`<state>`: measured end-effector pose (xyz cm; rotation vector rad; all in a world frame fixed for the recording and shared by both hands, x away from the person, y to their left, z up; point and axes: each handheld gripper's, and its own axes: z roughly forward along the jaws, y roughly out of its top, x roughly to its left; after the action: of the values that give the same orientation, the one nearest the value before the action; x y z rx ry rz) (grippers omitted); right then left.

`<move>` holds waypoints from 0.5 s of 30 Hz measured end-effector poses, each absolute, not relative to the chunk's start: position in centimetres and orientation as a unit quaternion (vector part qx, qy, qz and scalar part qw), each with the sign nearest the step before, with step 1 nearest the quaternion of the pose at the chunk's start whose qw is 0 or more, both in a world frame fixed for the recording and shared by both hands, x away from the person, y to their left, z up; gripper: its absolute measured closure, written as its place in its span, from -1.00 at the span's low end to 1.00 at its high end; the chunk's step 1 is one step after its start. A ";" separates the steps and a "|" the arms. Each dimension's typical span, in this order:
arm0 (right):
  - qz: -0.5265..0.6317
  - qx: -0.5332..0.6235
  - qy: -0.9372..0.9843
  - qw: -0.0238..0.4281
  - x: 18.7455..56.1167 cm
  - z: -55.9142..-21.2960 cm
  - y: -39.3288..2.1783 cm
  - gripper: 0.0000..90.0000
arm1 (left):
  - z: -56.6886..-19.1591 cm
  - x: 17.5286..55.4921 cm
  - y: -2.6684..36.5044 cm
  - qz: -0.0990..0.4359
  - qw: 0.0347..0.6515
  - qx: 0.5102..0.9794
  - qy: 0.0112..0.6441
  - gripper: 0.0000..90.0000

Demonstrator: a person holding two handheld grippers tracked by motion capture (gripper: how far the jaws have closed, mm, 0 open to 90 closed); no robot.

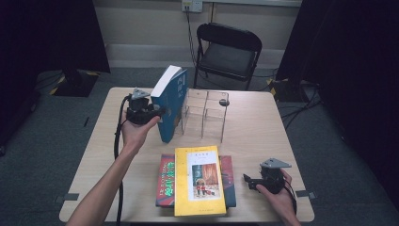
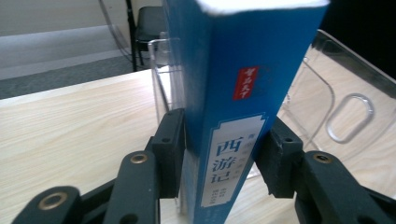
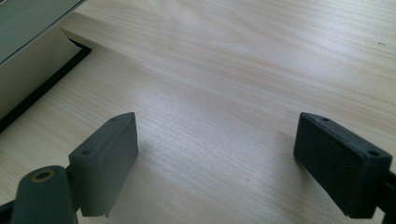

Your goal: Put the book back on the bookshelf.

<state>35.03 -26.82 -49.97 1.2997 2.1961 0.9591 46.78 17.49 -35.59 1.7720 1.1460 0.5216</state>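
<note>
Left tool [image 1: 159, 112] clamped across the spine of a thick blue hardcover book [image 1: 170, 101], upright at upper centre, beside a clear acrylic divider rack [image 1: 207, 110]. Probably heavy, stiff, glossy; best gripped low on the spine. Right tool [image 1: 251, 181] released, resting lower right on the tabletop [image 1: 254, 136].
</note>
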 end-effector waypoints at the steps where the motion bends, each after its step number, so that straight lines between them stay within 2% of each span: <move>1: 0.344 0.466 0.788 0.206 35.0 -50.0 -26.8 -0.70 | -35.6 46.7 17.6 0.210 0.466 0.723 0.465 0.24; 9: 0.344 0.467 0.788 0.206 35.0 -50.0 -26.8 -0.70 | -38.1 45.9 17.7 0.207 0.465 0.719 0.473 0.09; 15: 0.344 0.467 0.788 0.206 35.0 -50.0 -26.8 -0.70 | -39.1 45.1 18.5 0.211 0.469 0.719 0.467 0.23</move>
<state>35.03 -26.81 -49.96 1.3008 2.1963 0.9592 45.05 18.46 -39.10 1.7629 1.1442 0.5166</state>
